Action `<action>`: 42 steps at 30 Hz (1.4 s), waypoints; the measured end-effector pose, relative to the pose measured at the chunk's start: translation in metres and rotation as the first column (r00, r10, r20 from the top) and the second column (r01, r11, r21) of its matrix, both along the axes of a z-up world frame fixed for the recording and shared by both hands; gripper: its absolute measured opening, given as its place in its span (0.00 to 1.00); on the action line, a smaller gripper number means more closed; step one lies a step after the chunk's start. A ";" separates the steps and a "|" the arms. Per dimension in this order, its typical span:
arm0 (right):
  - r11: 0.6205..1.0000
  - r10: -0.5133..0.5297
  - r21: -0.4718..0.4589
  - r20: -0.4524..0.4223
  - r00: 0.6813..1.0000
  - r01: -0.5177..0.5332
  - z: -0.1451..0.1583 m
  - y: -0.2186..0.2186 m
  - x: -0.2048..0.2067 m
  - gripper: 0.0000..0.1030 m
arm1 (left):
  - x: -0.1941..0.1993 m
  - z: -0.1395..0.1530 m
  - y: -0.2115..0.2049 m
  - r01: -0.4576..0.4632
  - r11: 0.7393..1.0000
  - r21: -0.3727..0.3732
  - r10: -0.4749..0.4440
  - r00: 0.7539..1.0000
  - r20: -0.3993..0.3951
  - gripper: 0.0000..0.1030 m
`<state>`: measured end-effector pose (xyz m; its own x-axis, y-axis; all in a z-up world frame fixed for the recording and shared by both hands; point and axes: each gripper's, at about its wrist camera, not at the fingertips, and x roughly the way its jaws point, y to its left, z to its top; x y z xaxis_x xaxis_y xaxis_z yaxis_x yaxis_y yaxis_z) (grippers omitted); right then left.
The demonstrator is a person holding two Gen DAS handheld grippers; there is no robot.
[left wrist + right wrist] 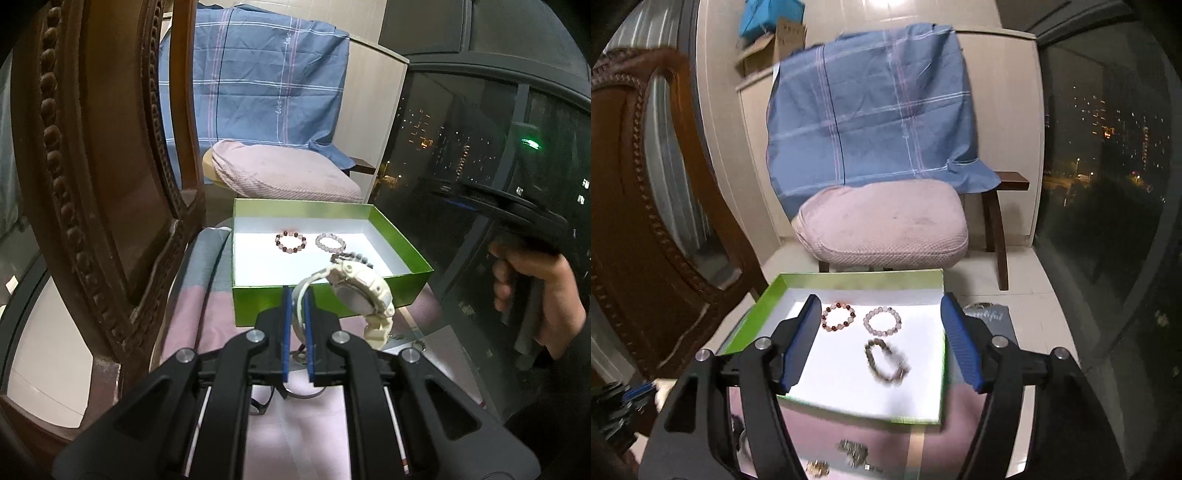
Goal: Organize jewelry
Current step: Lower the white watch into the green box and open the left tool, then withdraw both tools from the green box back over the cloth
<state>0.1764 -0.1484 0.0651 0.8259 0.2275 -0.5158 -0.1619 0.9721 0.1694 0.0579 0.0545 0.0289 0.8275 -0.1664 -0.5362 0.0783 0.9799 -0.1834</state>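
My left gripper (298, 295) is shut on the strap of a cream-white watch (360, 295), held just above the near wall of the green box (258, 299). On the box's white floor lie a red-and-pink bead bracelet (290, 243), a pale bead bracelet (330, 242) and a dark bead bracelet (356, 257). My right gripper (881, 301) stands open above the green box (750, 325) with nothing between its blue pads. Below it lie the red-and-pink bracelet (838, 316), the pale bracelet (882, 321) and the blurred dark bracelet (886, 360).
Loose metal jewelry (853, 450) lies on the pink cloth in front of the box. Dark eyeglasses (262, 402) and a metal ring (303, 393) lie under my left gripper. A carved wooden chair (74, 184) stands left, a pink-cushioned chair (882, 225) behind, a dark window (1108, 184) right.
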 end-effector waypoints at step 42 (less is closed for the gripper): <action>0.995 -0.010 0.101 0.064 0.998 0.003 -0.033 -0.064 -0.151 0.81 | -0.048 -0.016 -0.032 -0.092 0.994 0.051 0.097 0.990 -0.106 0.86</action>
<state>0.0258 -0.2127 0.0316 0.8584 0.2700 -0.4361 -0.1696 0.9518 0.2555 0.0100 0.0225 0.0130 0.7752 -0.0634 -0.6286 -0.0334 0.9895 -0.1409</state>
